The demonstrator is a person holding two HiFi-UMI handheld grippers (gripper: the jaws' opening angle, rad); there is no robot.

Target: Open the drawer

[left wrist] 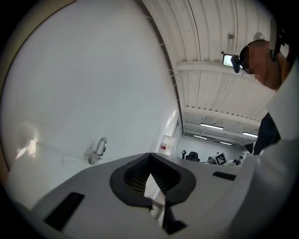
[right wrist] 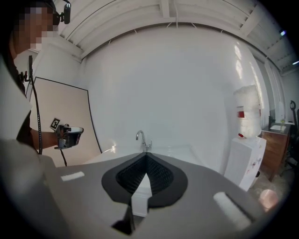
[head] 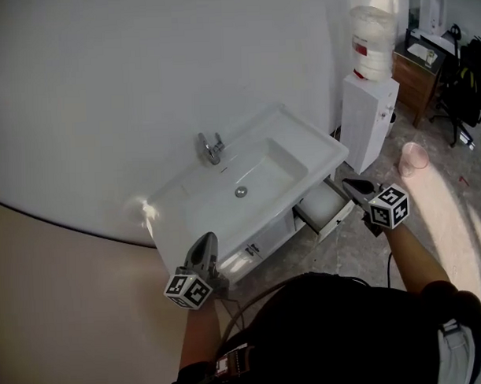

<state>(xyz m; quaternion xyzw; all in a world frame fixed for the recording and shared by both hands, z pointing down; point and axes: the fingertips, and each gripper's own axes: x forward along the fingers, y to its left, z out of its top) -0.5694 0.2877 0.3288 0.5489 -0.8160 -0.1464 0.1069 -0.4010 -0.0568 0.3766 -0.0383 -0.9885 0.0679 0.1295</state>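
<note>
Already, drawer [head: 323, 207] open — beneath white sink [head: 308, 144]

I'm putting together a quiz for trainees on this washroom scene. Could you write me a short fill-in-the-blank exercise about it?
1. The drawer below the sink stands ____.
2. In the head view, the water dispenser stands to the ____ of the sink.
3. The left gripper has its jaws ____, with nothing between them.

Missing words: open; right; shut.
</note>
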